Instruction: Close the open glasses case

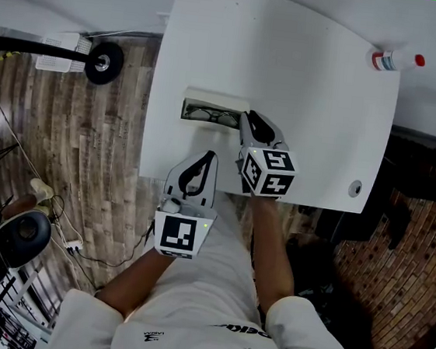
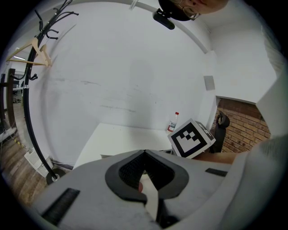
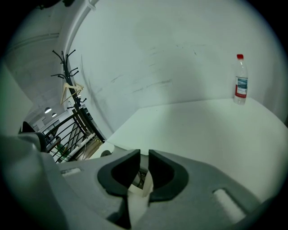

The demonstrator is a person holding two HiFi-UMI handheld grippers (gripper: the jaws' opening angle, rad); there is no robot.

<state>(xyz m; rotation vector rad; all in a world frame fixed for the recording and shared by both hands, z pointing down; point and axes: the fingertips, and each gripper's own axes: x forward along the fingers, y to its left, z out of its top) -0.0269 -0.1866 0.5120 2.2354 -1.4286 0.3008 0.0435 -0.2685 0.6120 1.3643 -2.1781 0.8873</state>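
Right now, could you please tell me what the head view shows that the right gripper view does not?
Only the head view shows the whole open glasses case and the left gripper. Only the right gripper view shows a pale hanger on coat hooks and a black railing. Both show the white table, the red-capped bottle and the right gripper.

Left tongs (image 1: 207, 156) shut, right tongs (image 1: 247, 118) slightly parted
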